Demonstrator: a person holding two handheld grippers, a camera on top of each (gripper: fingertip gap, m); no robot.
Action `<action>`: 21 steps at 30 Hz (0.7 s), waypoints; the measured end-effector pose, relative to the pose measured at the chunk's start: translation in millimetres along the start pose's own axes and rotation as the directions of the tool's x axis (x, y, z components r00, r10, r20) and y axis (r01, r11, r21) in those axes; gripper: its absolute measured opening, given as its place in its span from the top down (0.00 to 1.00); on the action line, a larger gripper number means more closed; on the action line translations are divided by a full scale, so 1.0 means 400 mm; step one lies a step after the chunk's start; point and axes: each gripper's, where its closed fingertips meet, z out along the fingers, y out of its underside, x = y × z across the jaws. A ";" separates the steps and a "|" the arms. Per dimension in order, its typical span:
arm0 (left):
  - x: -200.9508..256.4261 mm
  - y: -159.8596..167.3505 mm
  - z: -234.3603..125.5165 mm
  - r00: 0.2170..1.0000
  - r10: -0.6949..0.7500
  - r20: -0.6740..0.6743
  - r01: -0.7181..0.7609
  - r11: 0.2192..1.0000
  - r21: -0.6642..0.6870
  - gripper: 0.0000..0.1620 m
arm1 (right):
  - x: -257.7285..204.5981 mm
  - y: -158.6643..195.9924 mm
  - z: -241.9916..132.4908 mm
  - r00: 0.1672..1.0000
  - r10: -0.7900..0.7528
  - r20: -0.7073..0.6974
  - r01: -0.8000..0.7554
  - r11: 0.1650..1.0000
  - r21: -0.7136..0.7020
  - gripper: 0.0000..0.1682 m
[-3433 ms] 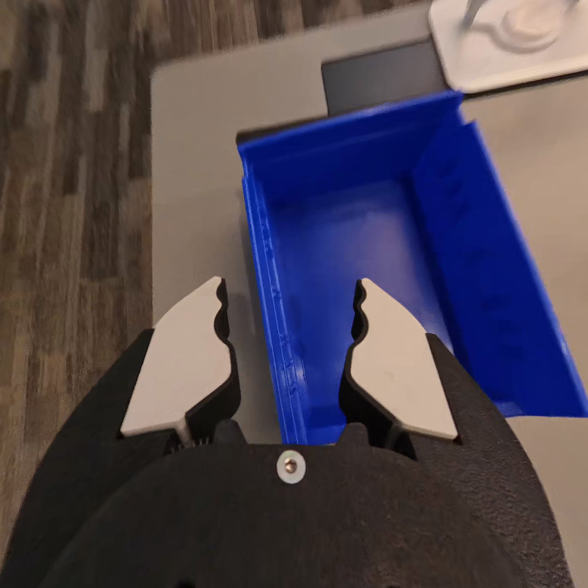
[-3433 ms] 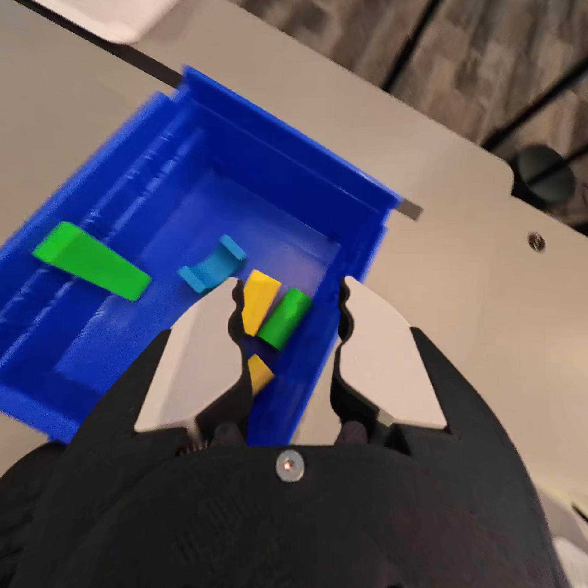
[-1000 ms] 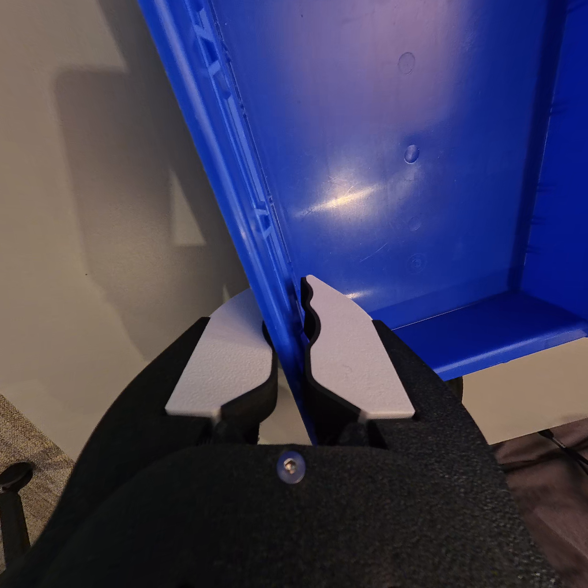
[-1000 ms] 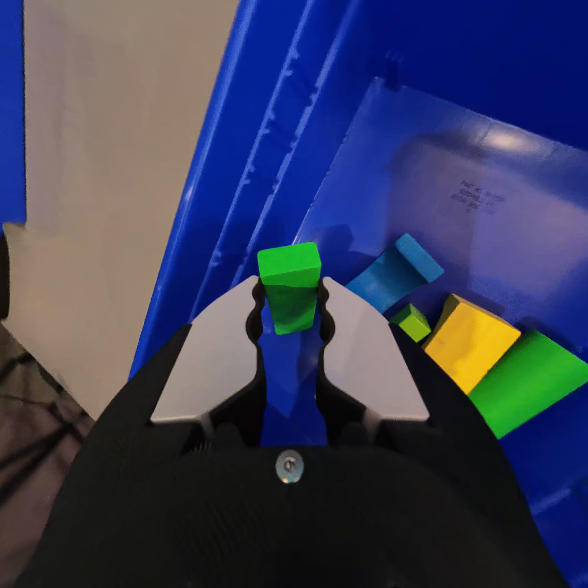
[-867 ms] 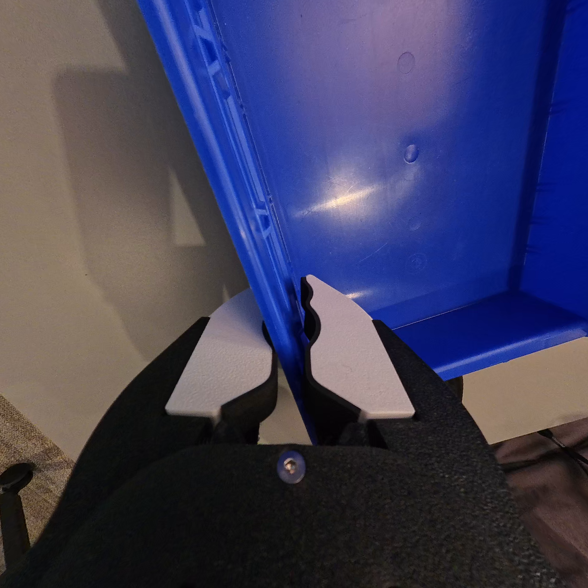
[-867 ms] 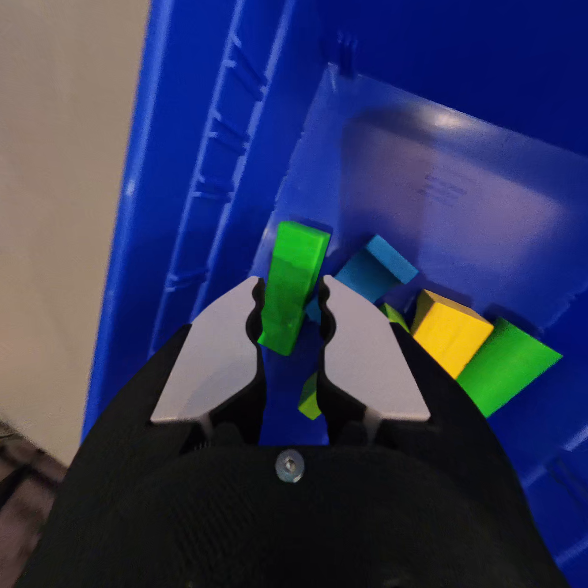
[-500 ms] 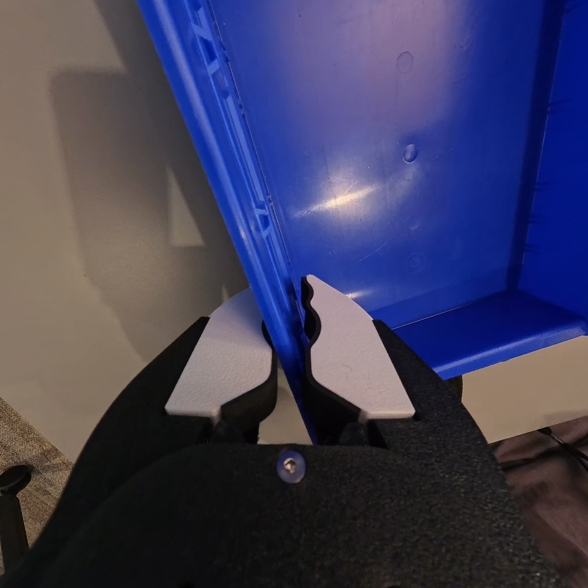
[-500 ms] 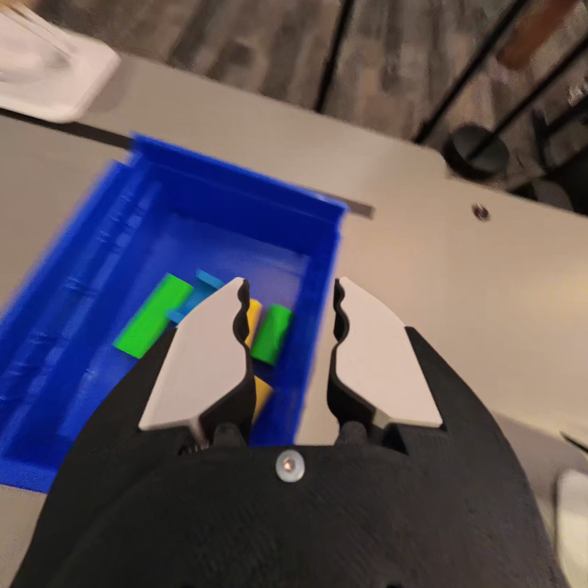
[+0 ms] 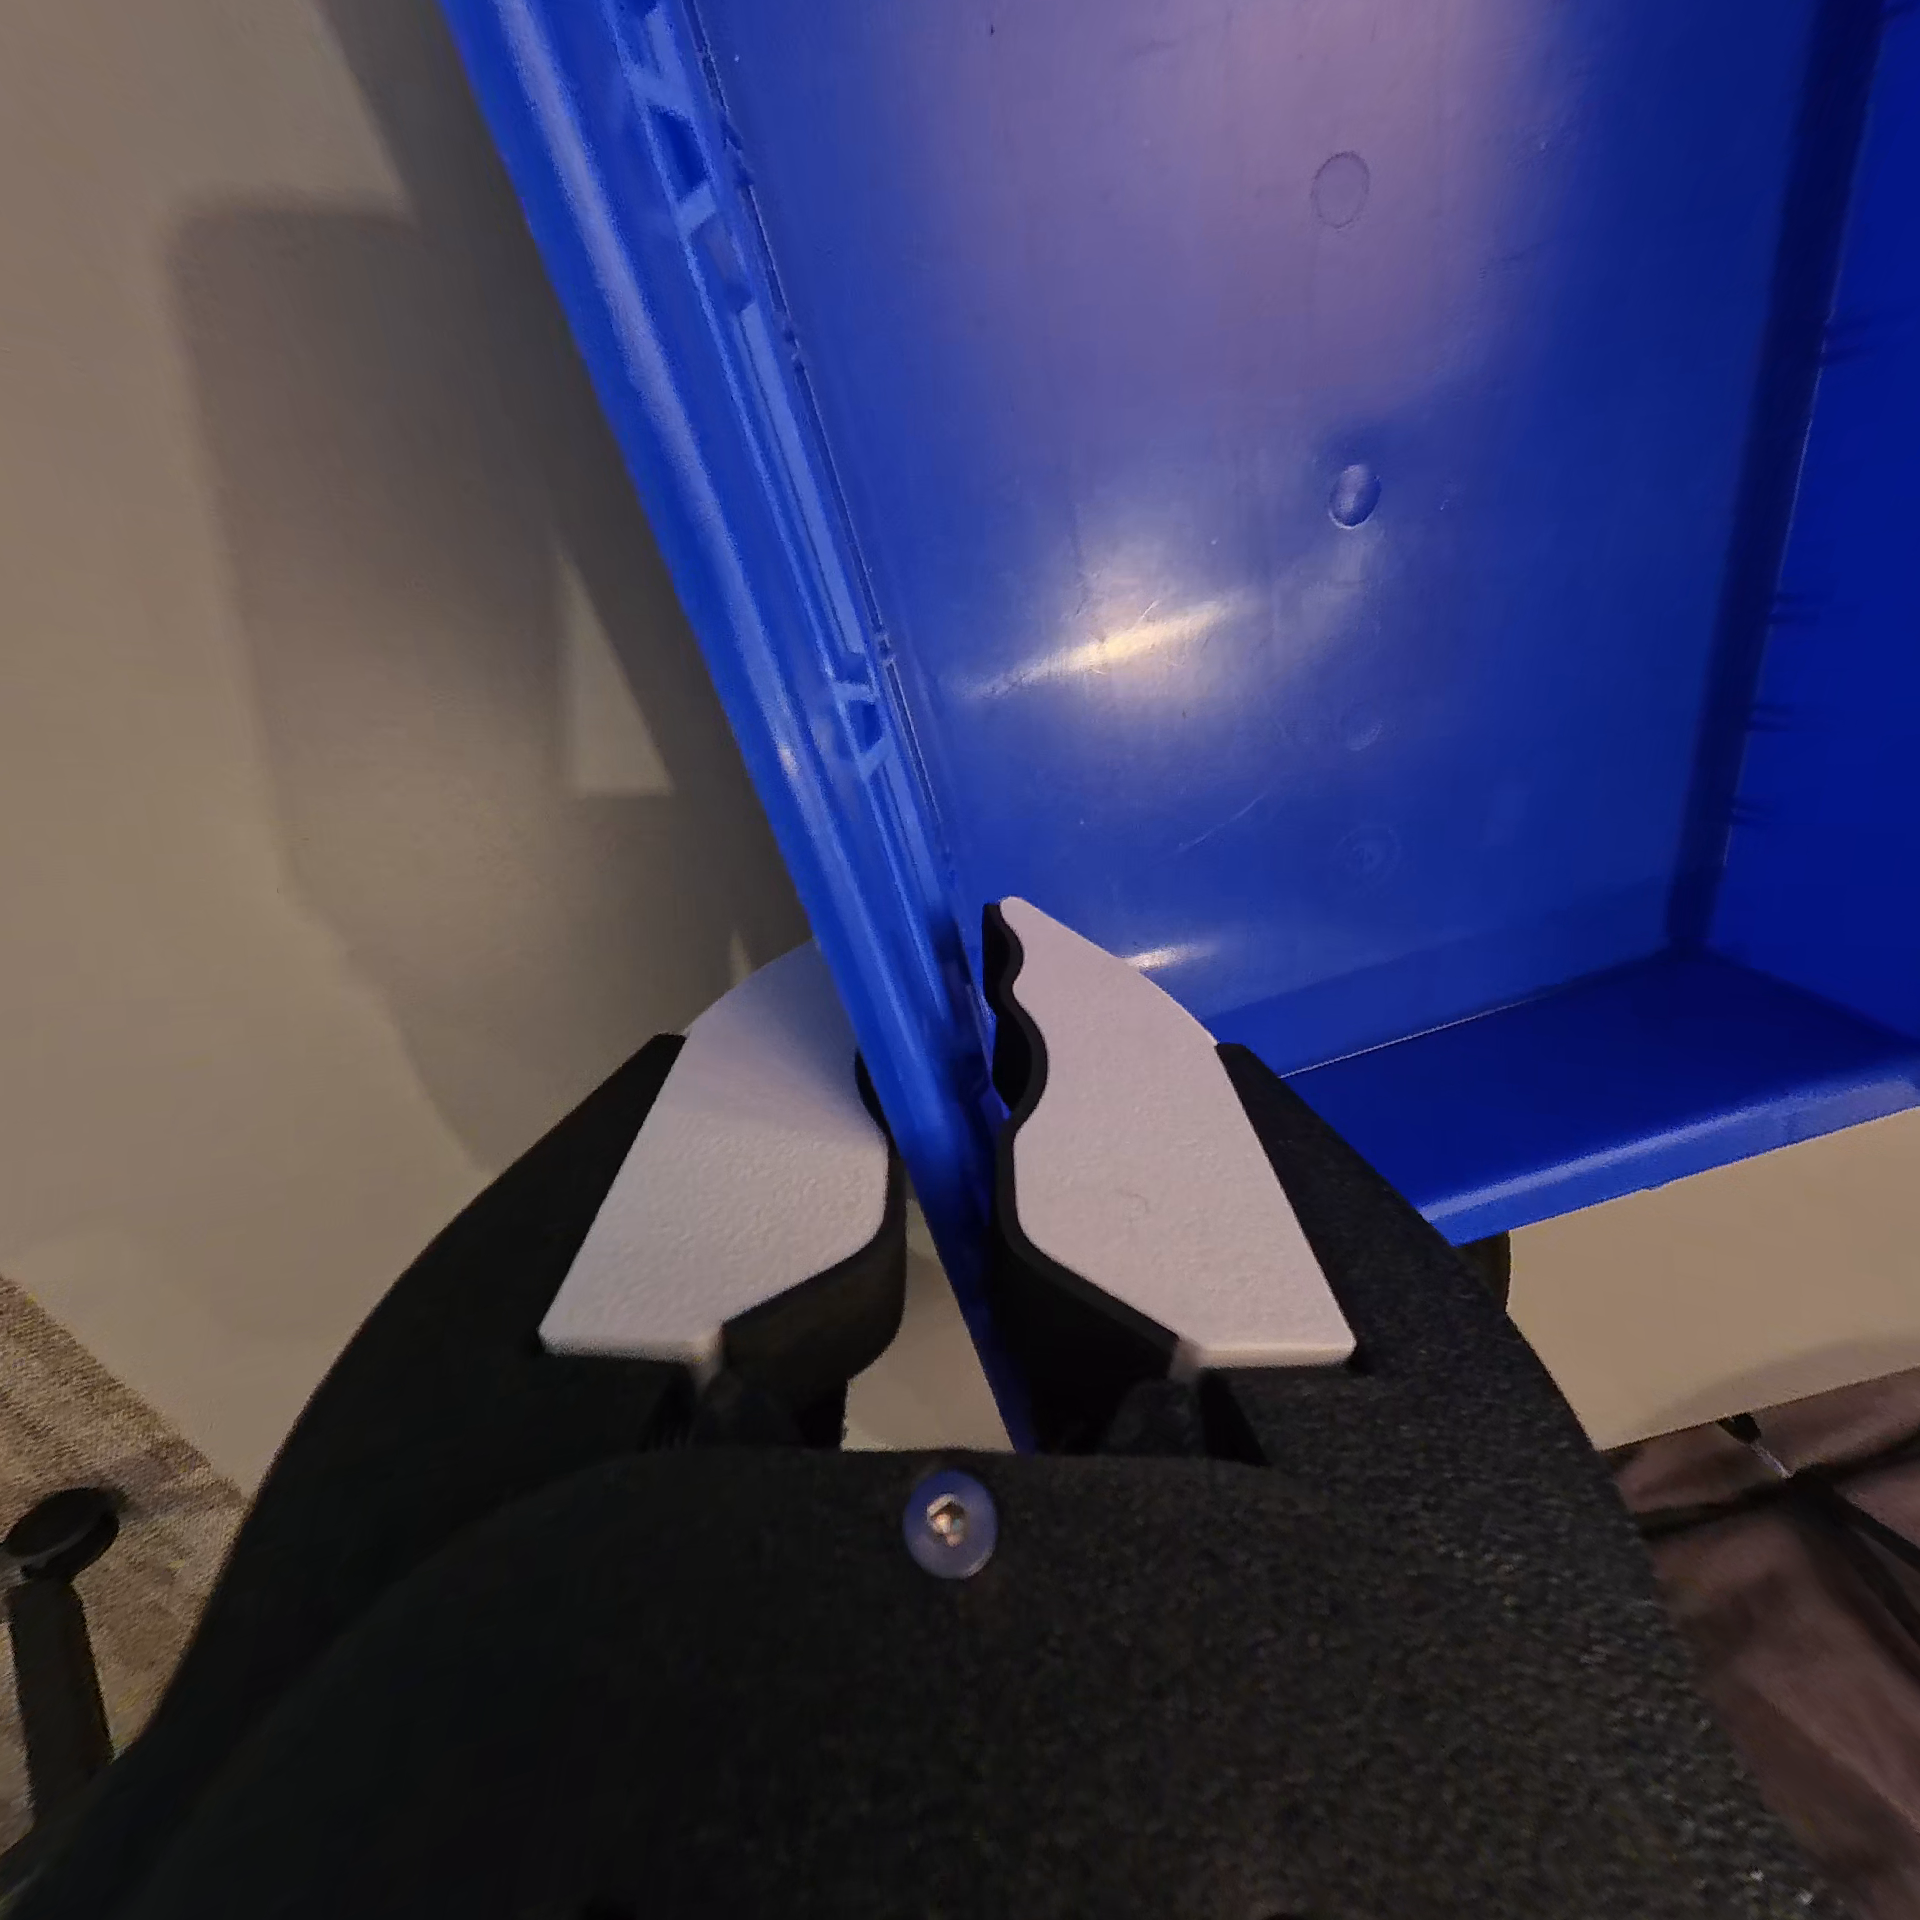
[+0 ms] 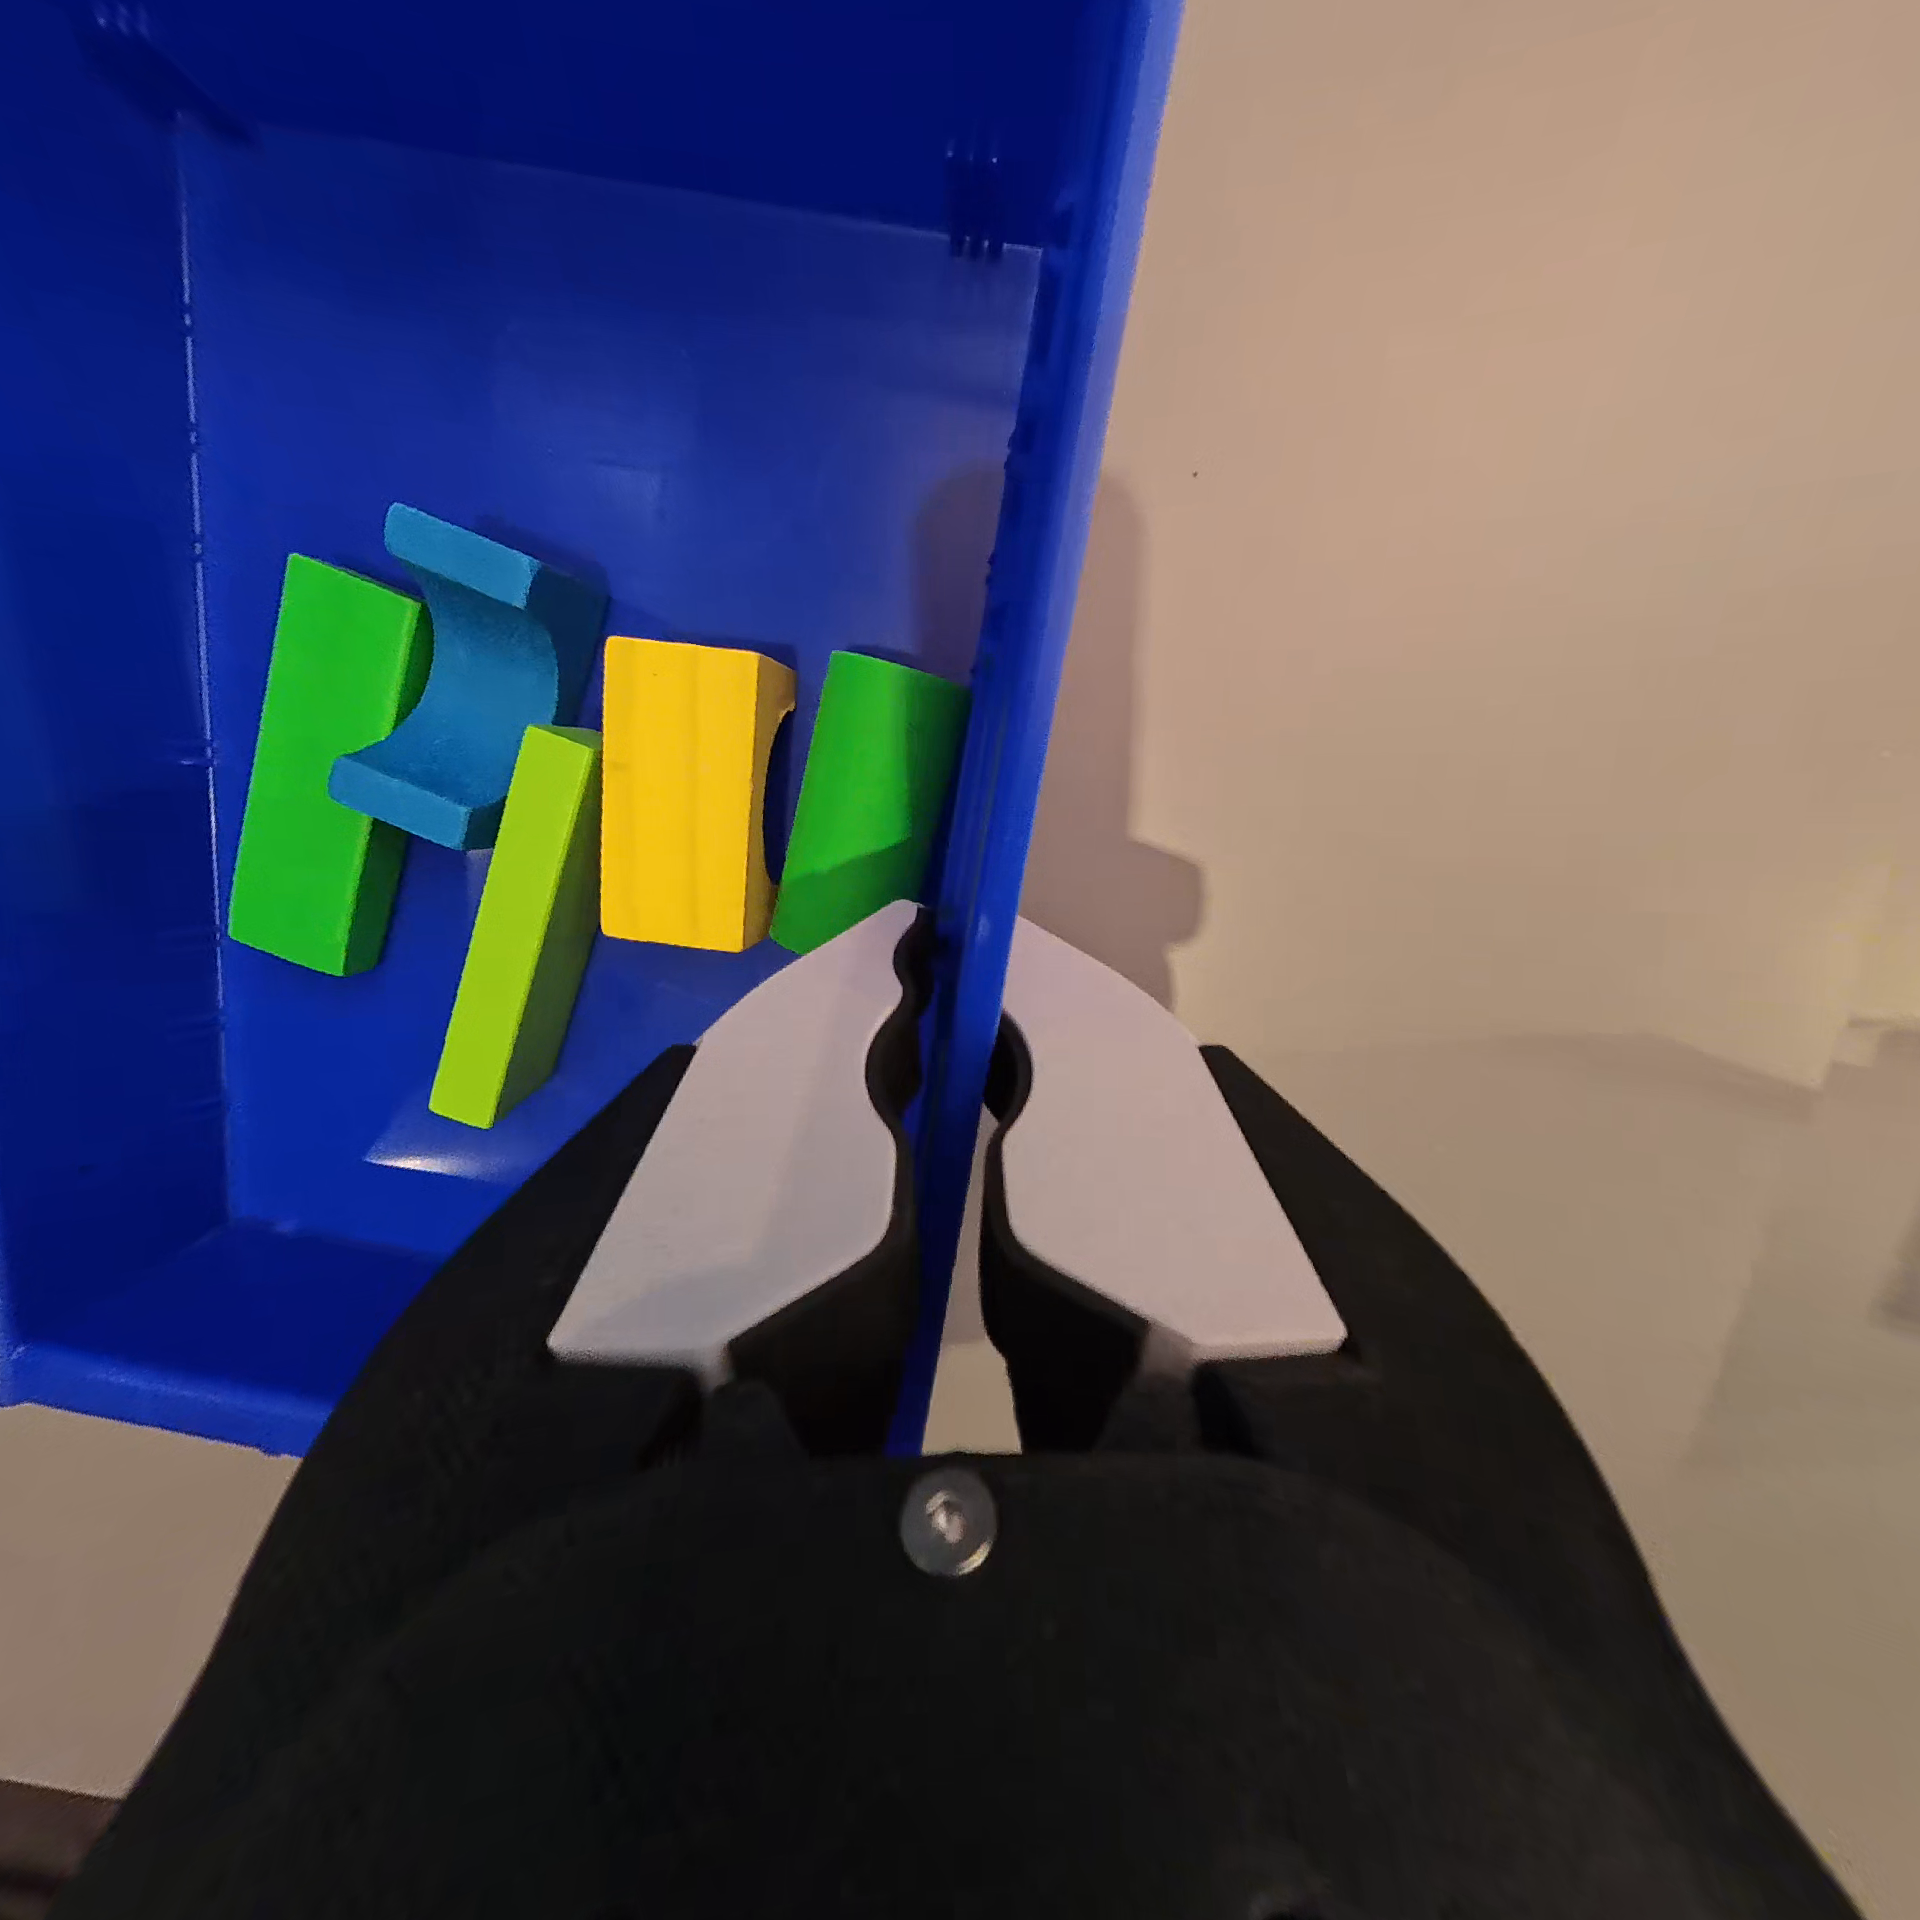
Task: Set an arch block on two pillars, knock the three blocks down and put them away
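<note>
Beige bench (image 10: 1507, 520) is carrying the blue bin (image 10: 582, 343); left claw (image 9: 940, 997) and right claw (image 10: 951, 971) are each pinching a side wall, blue arch block (image 10: 468, 686) lying inside among green and yellow blocks.

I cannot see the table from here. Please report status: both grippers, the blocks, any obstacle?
Left gripper shut on blue bin wall. Right gripper shut on opposite wall. Five blocks in bin, blue arch block among them. Nothing in the way.
</note>
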 end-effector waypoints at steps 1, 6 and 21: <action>0.005 -0.002 0.001 1.000 0.005 -0.002 -0.005 1.000 -0.002 0.93 | -0.004 -0.002 0.001 1.000 0.003 0.001 -0.003 1.000 0.001 0.96; 0.051 -0.021 0.010 0.998 0.054 -0.012 -0.054 0.998 -0.013 0.92 | -0.052 -0.017 0.010 1.000 -0.012 0.009 0.012 1.000 -0.008 0.96; 0.313 -0.112 0.064 0.974 0.222 0.037 -0.222 0.975 -0.012 0.83 | -0.361 -0.023 0.038 0.985 -0.162 0.049 0.168 0.976 -0.140 0.95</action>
